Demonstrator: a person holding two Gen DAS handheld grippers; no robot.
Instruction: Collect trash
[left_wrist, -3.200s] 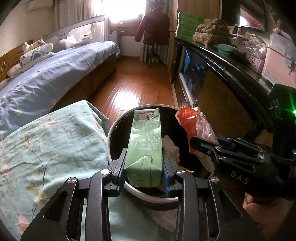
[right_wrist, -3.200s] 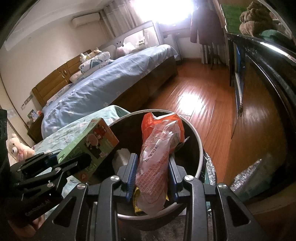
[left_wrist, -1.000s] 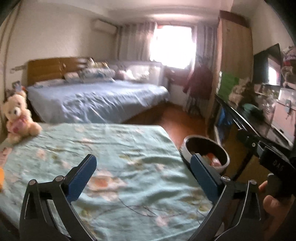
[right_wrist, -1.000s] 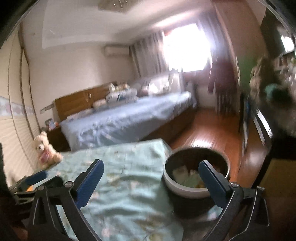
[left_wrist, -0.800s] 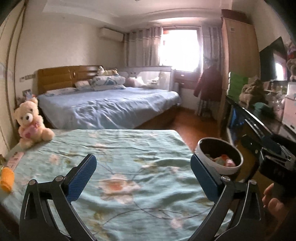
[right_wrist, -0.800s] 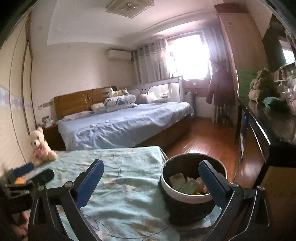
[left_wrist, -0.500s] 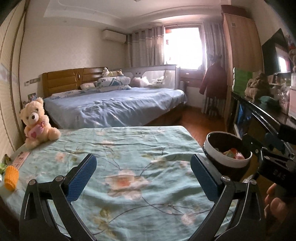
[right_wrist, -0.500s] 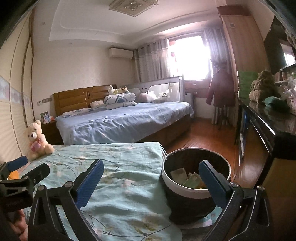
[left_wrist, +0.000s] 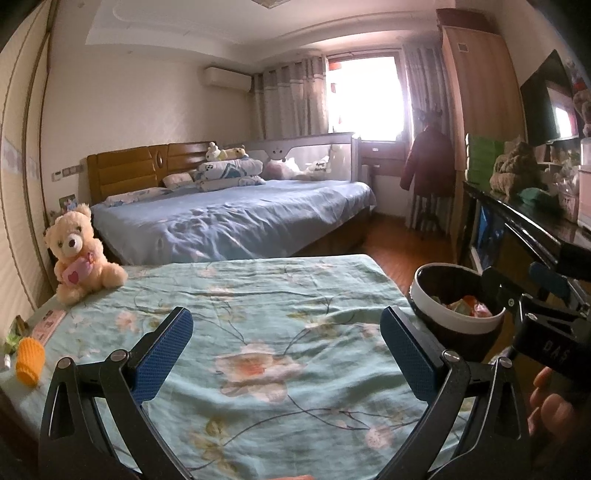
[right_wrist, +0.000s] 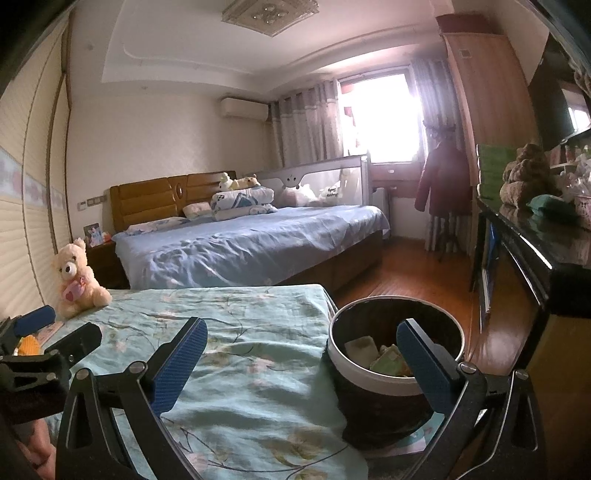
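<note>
Dark, white-rimmed trash bin (right_wrist: 373, 373) stands at lower right of the right wrist view, just beside the floral bedspread (right_wrist: 251, 354), with wrappers and a green carton (right_wrist: 388, 363) inside. Left gripper (left_wrist: 286, 354) and right gripper (right_wrist: 301, 363) both have fingers wide apart, holding nothing. 1 teddy bear (left_wrist: 79, 254) sits at mid-left.

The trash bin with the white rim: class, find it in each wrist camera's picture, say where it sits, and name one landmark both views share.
Left wrist view: the trash bin is at the right, past the floral bedspread's right edge, partly behind the right gripper.
Right wrist view: the trash bin is lower centre-right, beside the bedspread's corner, behind this gripper's right finger.
Shared landmark: the teddy bear at the bedspread's far left.
</note>
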